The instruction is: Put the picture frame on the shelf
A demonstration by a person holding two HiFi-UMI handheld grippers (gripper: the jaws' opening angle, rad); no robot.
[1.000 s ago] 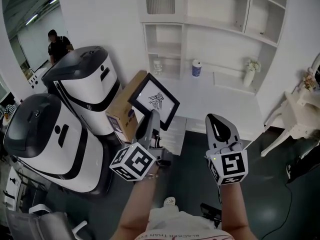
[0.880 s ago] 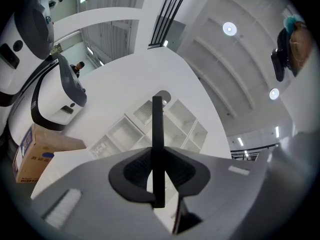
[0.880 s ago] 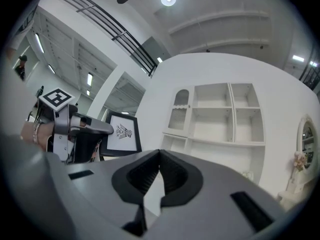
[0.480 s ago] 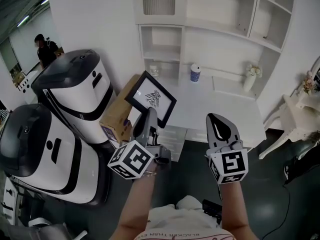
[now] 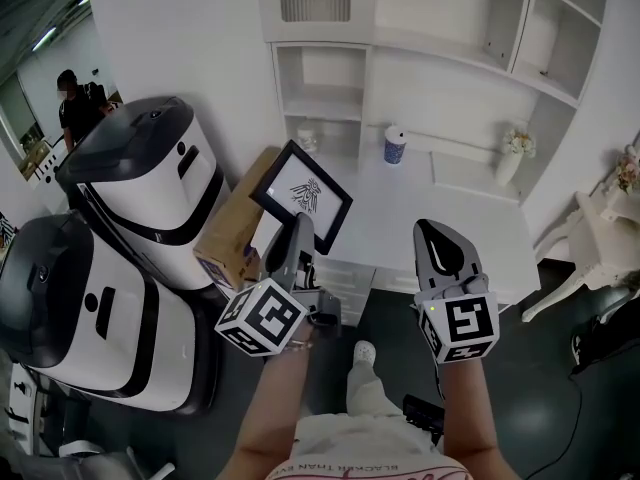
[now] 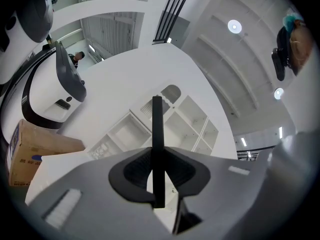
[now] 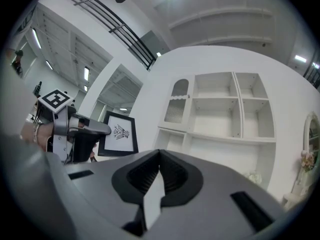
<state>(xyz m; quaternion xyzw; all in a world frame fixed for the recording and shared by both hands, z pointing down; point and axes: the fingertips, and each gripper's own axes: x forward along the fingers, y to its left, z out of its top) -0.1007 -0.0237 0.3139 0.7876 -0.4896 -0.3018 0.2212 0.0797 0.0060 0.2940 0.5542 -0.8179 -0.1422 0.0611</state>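
While left gripper pinches frame by its near edge, right gripper sits closed, empty. Likely risk: the edge-held frame pivots, clipping shelf wall.

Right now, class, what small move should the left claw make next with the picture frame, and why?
Probably carry it forward toward the shelf. The left claw is clamped on the picture frame at its lower edge and holds it tilted in the air, not yet resting on any shelf surface. The right claw is shut and empty.
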